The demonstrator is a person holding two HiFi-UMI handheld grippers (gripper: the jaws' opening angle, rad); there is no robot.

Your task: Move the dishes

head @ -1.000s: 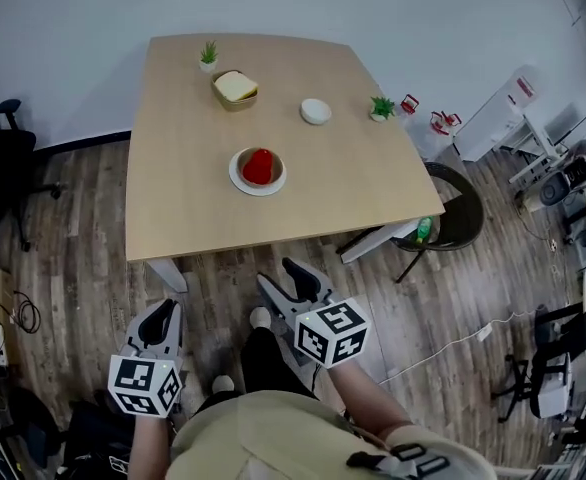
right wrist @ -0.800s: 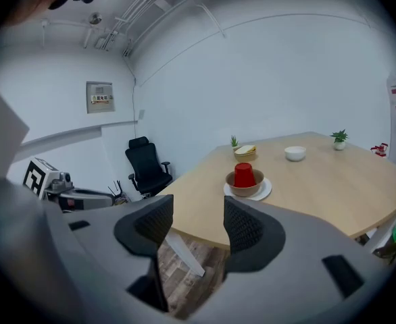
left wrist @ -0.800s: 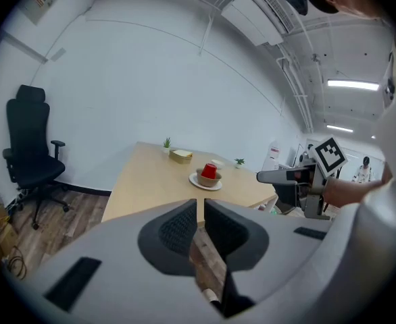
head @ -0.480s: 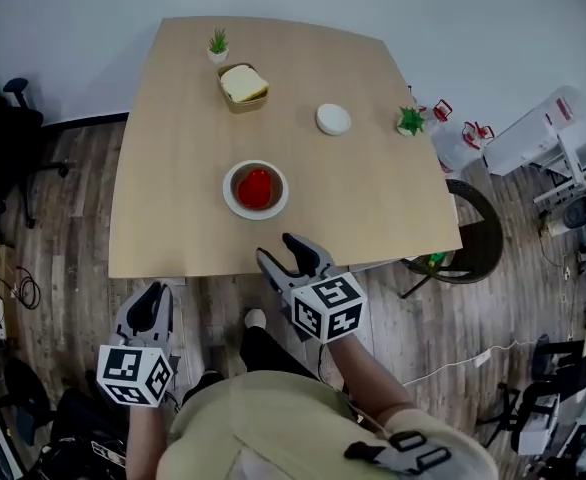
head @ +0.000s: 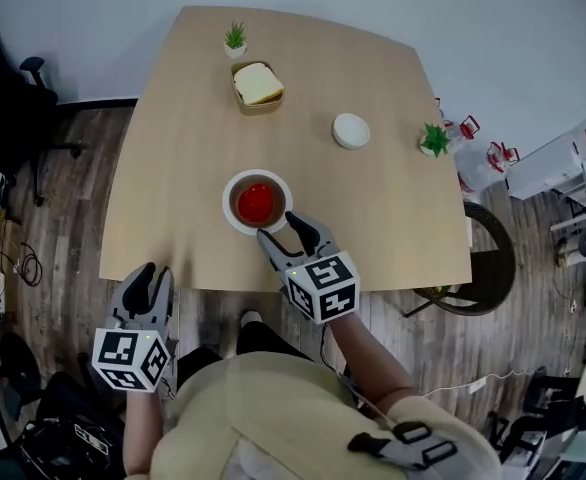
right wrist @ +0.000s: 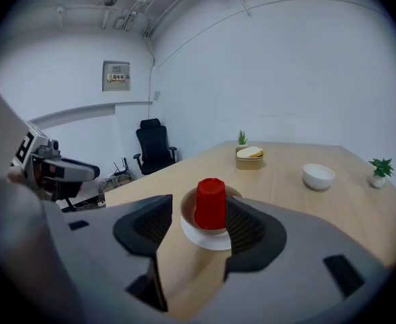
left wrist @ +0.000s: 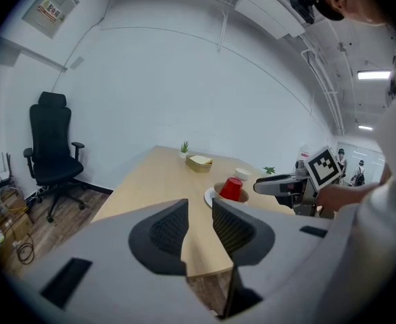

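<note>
The right tool (head: 281,231), jaws wide apart, is arriving at the plate (head: 227,208) carrying the red cup (head: 257,203); the left tool (head: 151,276) is trailing off the counter (head: 173,148), its empty jaws just opening.

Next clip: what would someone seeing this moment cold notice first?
The upside-down red cup stands out, sitting in a white dish near the front edge of the table. The right gripper is just short of it, jaws just opened a touch wider and lined up on the cup, pads not on it. The left gripper hangs off the table's near left corner, its jaws just opening with nothing between them.
</note>
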